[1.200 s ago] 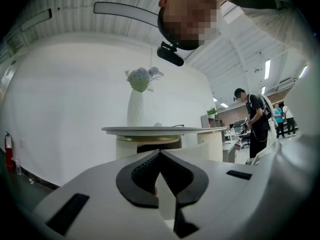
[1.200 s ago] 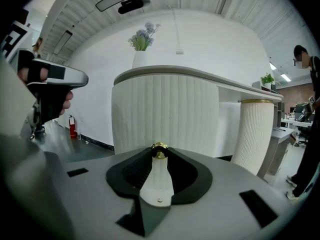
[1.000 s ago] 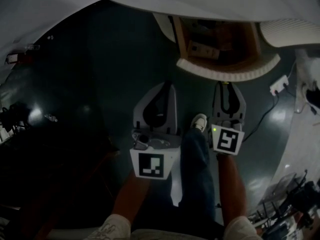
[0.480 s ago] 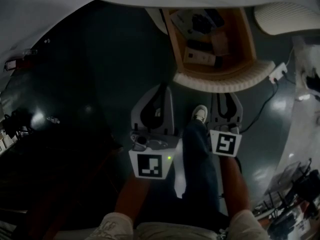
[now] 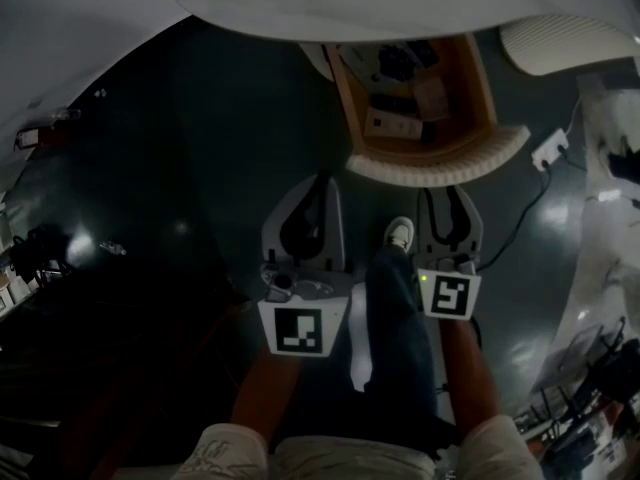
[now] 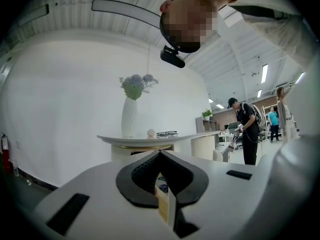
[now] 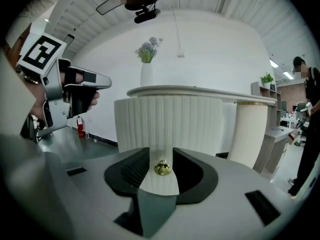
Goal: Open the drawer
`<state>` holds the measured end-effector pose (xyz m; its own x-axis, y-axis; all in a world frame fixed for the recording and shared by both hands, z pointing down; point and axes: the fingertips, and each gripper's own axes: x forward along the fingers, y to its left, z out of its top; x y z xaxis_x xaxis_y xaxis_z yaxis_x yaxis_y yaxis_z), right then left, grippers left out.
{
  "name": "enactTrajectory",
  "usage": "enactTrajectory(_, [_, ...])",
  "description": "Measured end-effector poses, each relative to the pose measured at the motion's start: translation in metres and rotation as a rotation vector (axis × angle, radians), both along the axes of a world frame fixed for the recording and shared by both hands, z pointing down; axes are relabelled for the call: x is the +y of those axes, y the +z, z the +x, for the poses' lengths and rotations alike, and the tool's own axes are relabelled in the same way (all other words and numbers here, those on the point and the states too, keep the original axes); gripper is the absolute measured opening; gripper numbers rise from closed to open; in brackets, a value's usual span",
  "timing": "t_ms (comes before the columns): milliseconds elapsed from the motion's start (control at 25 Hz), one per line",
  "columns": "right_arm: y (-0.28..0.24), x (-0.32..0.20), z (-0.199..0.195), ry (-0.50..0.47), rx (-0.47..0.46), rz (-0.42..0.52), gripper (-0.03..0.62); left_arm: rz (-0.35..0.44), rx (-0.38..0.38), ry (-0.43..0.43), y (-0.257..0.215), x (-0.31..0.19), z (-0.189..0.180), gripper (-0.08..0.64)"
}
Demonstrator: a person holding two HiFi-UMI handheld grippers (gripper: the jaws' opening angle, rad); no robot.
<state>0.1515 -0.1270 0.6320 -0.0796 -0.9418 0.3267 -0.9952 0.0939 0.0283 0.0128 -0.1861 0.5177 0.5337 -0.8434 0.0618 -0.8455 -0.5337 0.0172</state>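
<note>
Now your right gripper point(image 5: 447, 193), jaws just opening, loose around the gold knob point(image 7: 161, 168), faces the pulled-out drawer point(image 5: 440, 168) straight ahead, nearer than your left gripper point(image 5: 319, 180).

It feels like a big open-plan office hall, half showroom. A white curved counter with a fluted front point(image 7: 170, 119) stands like a reception desk, with a tall white vase of pale blue flowers point(image 6: 130, 115) on top of it. Above the counter arches a ribbed white vaulted ceiling point(image 6: 90, 19) with long strip lights point(image 6: 263, 73). Around it a dark glossy floor point(image 5: 200, 168) mirrors the lamps. Left of the counter, a red fire extinguisher point(image 7: 80, 127) stands by the white wall. Well beyond the counter's right end are pale work tables point(image 7: 278, 131), a potted green plant on a shelf unit point(image 6: 206, 114) and people standing with backpacks point(image 6: 246, 126).
</note>
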Motion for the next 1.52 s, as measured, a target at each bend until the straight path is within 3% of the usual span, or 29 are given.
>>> enactTrajectory(240, [-0.068,-0.001,-0.013,-0.063,0.013,0.056,0.131,0.025,-0.003,0.02,-0.046,-0.003,0.005,-0.005])
enactTrajectory(720, [-0.254,-0.017,0.002,-0.036,0.029,0.228,0.13,0.067,0.007,0.016,-0.185,0.009,0.002,-0.005])
enactTrajectory(960, [-0.338,-0.018,-0.002,-0.08,0.07,0.316,0.13,0.117,0.034,-0.009,-0.254,0.018,-0.005,-0.003])
enactTrajectory(1240, [-0.401,-0.013,-0.016,-0.152,0.094,0.359,0.13,0.14,0.045,-0.037,-0.296,0.028,-0.017,-0.005])
enactTrajectory(1520, [-0.438,-0.009,-0.026,-0.159,0.011,0.413,0.13,0.149,0.065,-0.054,-0.317,0.039,-0.027,-0.005])
